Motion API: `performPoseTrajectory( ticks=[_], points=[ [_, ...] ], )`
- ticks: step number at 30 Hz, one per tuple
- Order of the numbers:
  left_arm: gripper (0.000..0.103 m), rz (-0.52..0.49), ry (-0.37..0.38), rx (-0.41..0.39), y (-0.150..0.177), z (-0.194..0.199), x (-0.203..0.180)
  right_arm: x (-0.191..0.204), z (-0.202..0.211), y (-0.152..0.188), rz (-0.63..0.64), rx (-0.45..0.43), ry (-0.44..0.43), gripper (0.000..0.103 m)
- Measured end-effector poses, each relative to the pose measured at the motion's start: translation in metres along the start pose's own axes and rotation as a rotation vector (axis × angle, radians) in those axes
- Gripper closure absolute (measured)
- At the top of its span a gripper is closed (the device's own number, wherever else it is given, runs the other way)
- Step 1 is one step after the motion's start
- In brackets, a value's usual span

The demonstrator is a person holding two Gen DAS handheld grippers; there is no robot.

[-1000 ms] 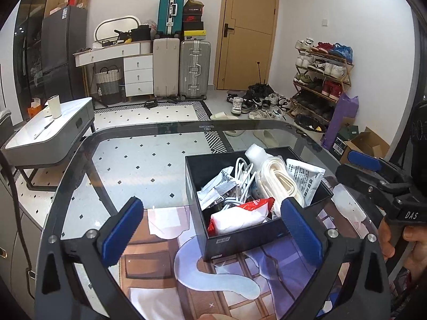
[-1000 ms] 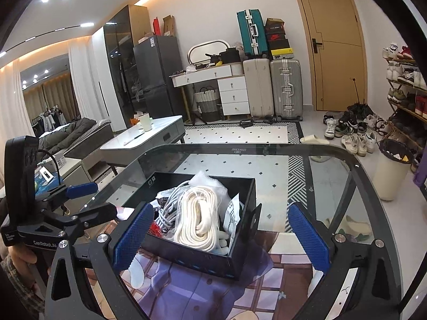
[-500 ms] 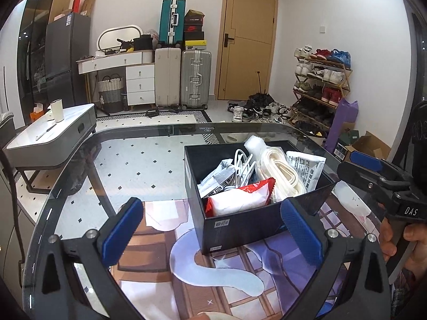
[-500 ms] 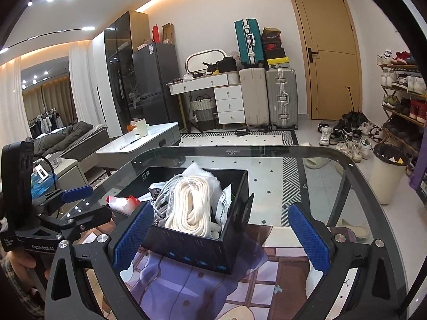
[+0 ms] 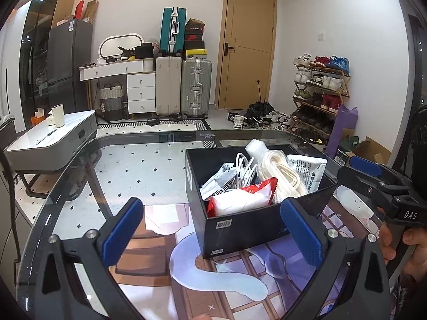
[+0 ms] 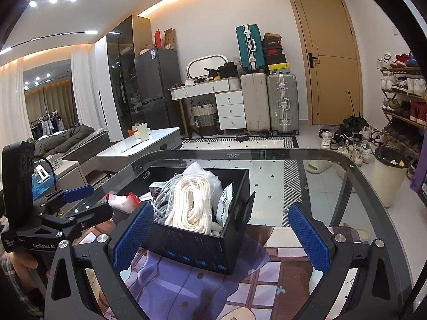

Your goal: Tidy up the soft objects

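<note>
both the left gripper (image 5: 210, 229) and right gripper (image 6: 218, 234) hang wide and empty before the black cardboard box (image 5: 248, 226) of soft packets on the glass table (image 5: 133, 160); best to pinch the red-and-white packet (image 5: 240, 200) on top squarely, without snagging the white coiled rope (image 6: 192, 202)

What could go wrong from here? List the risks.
1. The white rope coil is heaped above the black box rim, so lifting one item could drag others out.
2. The box sits on a glass table; a nudge from the open left gripper may slide it.
</note>
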State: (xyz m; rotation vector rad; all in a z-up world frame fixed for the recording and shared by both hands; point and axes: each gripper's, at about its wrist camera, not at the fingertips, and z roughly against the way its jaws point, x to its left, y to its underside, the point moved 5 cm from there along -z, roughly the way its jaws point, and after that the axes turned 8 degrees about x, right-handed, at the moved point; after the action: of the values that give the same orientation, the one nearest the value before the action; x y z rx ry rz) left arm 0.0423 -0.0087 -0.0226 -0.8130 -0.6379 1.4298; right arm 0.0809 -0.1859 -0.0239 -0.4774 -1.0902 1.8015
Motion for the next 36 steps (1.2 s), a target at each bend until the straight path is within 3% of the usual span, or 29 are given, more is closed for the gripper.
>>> performPoseTrajectory(
  ticks=[13,36],
  points=[
    [0.000,0.001,-0.007,-0.004,0.0019,-0.0022,-0.0016,0.0095,0.0017,0.0011,0.052,-0.018,0.034,0.001],
    [0.000,0.002,-0.018,-0.010,0.0028,-0.0022,-0.0019,0.0025,-0.0014,0.0004,0.012,-0.017,0.038,0.001]
  ],
)
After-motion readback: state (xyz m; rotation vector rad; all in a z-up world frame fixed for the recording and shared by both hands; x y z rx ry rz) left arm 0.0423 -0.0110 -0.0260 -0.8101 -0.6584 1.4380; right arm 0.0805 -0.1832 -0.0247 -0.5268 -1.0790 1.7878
